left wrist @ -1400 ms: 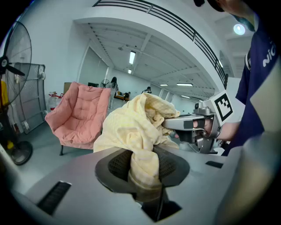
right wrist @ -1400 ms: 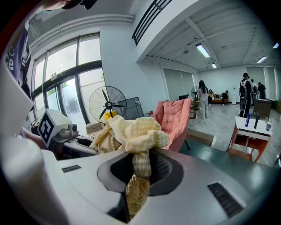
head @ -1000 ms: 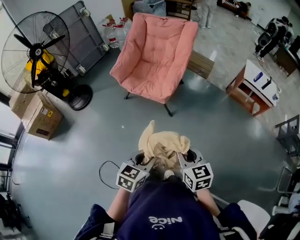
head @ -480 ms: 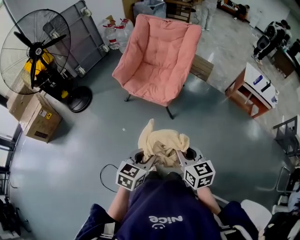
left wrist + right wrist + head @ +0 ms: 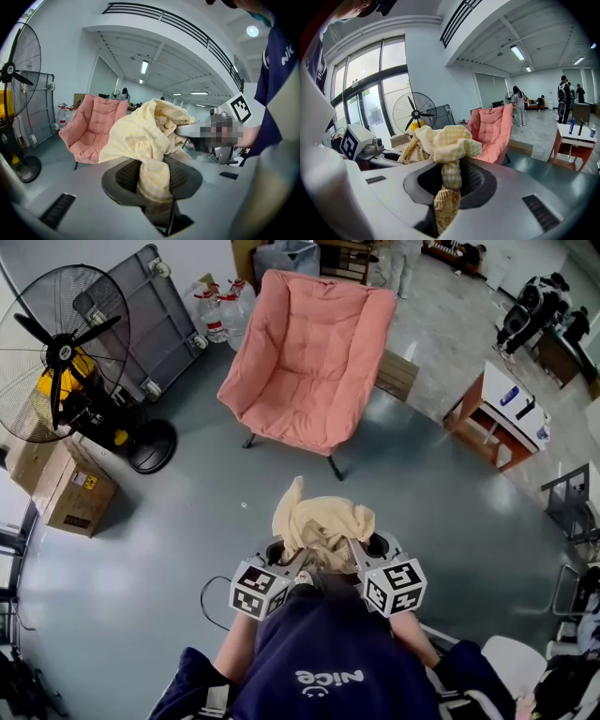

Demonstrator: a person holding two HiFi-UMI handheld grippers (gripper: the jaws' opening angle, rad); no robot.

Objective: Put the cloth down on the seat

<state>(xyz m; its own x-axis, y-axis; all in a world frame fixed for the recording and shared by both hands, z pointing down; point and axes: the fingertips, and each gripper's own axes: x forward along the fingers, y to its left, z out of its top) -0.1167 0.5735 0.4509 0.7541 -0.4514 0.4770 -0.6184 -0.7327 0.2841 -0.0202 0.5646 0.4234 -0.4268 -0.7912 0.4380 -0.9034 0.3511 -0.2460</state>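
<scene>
Holding the crumpled pale-yellow checked cloth (image 5: 323, 526) up between both tools, the person is standing on the grey floor (image 5: 169, 521), facing the pink padded folding chair (image 5: 305, 362), which is well apart. The left gripper (image 5: 284, 559) is clamping its jaws on one twisted fold, and the right gripper (image 5: 367, 552) is pinching another. Judging by this, the carrying step is in hand, with placing not yet done. The next move is probably calling for bringing both grippers over the seat cushion (image 5: 298, 409), lowering the cloth onto it, then parting the jaws.
</scene>
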